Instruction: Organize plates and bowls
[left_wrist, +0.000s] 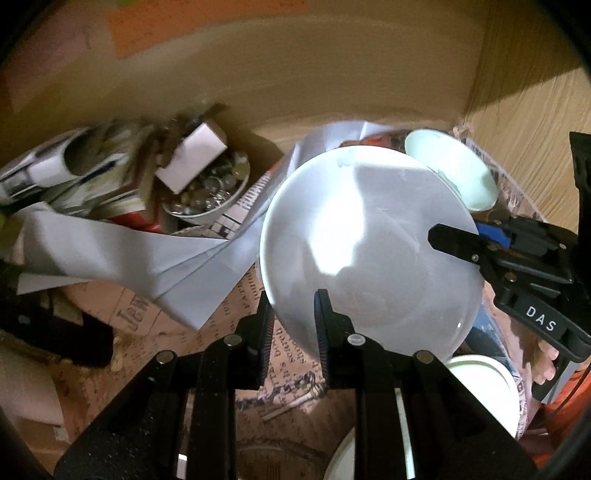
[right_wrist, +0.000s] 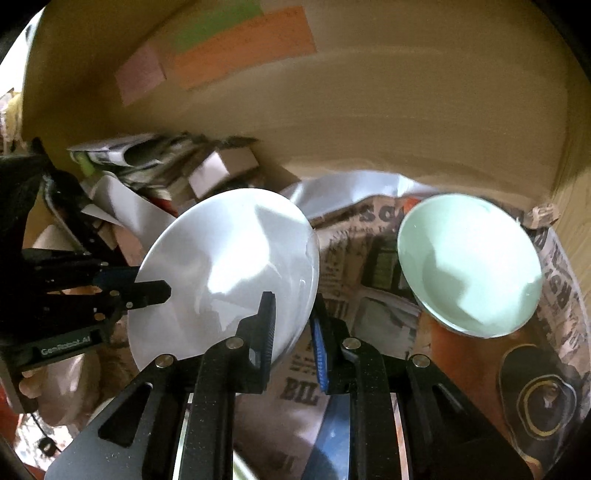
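Both hand-held grippers gripped one round white ceramic plate (left_wrist: 369, 243), which was lifted and tilted above a table covered in newspaper-print paper (left_wrist: 258, 295).

In the left wrist view, the left gripper (left_wrist: 293, 325) had its black jaws closed narrow on the plate's near rim, one finger under the plate and the other over its top face. The right gripper (left_wrist: 454, 240), black with a blue pad, pinched the rim on the plate's right side; a hand (left_wrist: 546, 362) showed beneath it.

In the right wrist view, the right gripper (right_wrist: 293, 325) clamped the plate's (right_wrist: 229, 273) lower right edge between a black finger and a blue-padded one, jaws nearly together. The left gripper (right_wrist: 147, 291) held the opposite rim on the left.

A pale green ceramic bowl (right_wrist: 469, 266) sat tilted on the paper, right of the plate and apart from it in this view. In the left wrist view that bowl (left_wrist: 454, 173) peeked out behind the plate's far right edge.

Another white dish (left_wrist: 484, 387) lay below the plate, near the right. A white bowl filled with small round trinkets (left_wrist: 210, 188) stood to the left, beside loose white paper sheets (left_wrist: 147, 258) and a blurred pile of boxes.
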